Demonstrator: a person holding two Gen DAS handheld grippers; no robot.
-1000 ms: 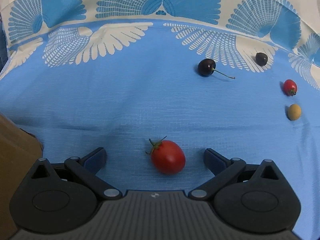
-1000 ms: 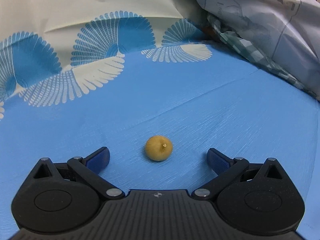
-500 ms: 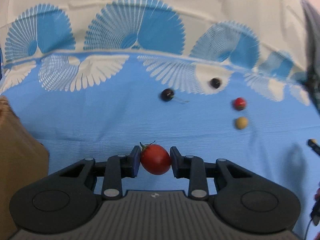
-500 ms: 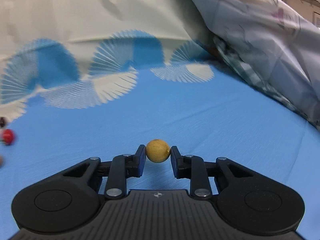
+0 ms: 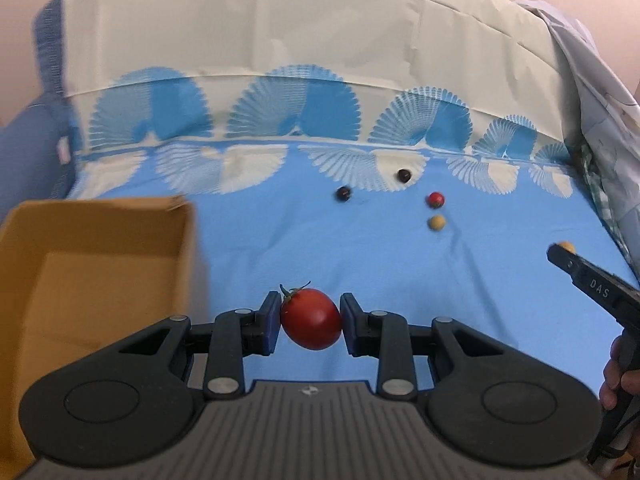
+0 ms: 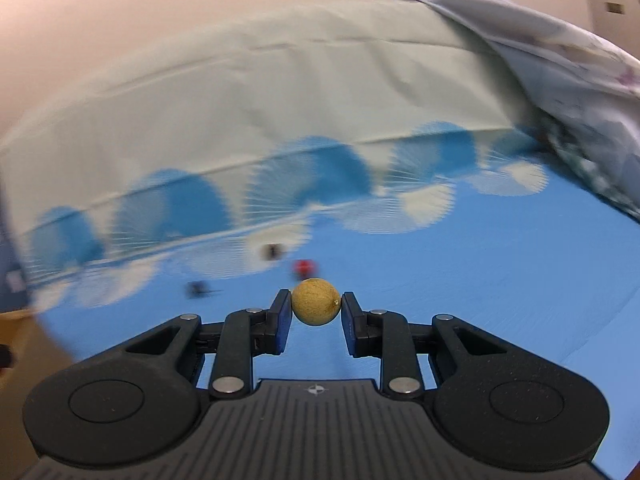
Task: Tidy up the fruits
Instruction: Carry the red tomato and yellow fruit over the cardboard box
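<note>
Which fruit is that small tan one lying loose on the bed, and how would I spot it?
Start from the blue sheet with white fan shapes. Right of the middle lie four small fruits; the tan ball is the nearest, just below a little red tomato. It is the only pale one; the two cherries are dark.

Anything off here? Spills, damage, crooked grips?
Nothing stands out. The left gripper squarely clamps the red tomato, the right gripper the tan round fruit. The cardboard box looks intact.

Blue fan-patterned bedsheet [image 5: 280,240], cream upper band, crumpled pale quilt [image 5: 592,92] at right, plain pinkish wall [image 6: 200,20].
</note>
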